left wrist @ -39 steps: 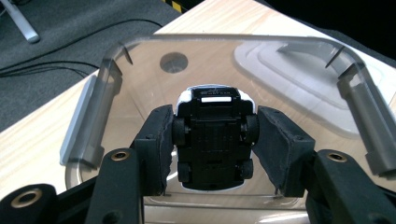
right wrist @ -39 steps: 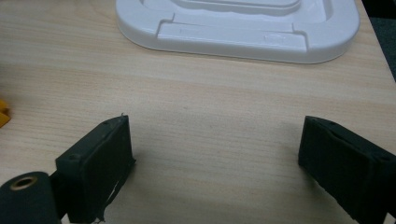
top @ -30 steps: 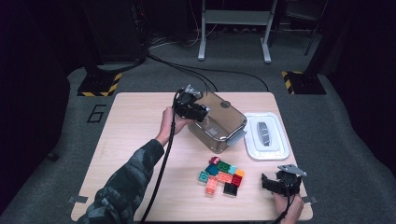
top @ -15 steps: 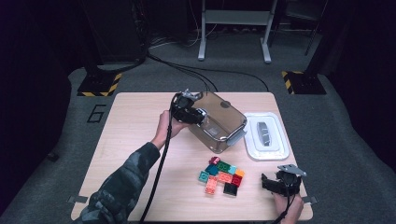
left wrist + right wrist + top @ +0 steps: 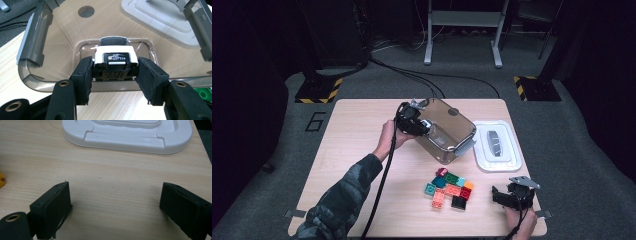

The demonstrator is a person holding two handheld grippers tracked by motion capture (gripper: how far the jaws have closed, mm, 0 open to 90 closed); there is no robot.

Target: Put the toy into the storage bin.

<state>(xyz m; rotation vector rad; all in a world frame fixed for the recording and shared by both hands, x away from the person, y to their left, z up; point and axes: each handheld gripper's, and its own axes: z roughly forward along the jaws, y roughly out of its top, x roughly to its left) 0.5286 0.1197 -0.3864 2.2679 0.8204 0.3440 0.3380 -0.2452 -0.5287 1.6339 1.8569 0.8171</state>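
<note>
Left gripper view: left gripper has a small white toy car pinched between its jaws, pads tight on both flanks, held just inside the mouth of a clear smoky plastic bin tipped on its side. Bin looks empty otherwise; worktop shows through its walls. Looks like the car's mid-placement into the bin. Next move, I'd say: ease further in, then let go w/o nudging the bin. High view: white lid lies flat just right of the bin, off it. Colourful toy bricks sit loose nearer the person. Right gripper rests by the bricks, jaws wide apart, nothing between them.
</note>
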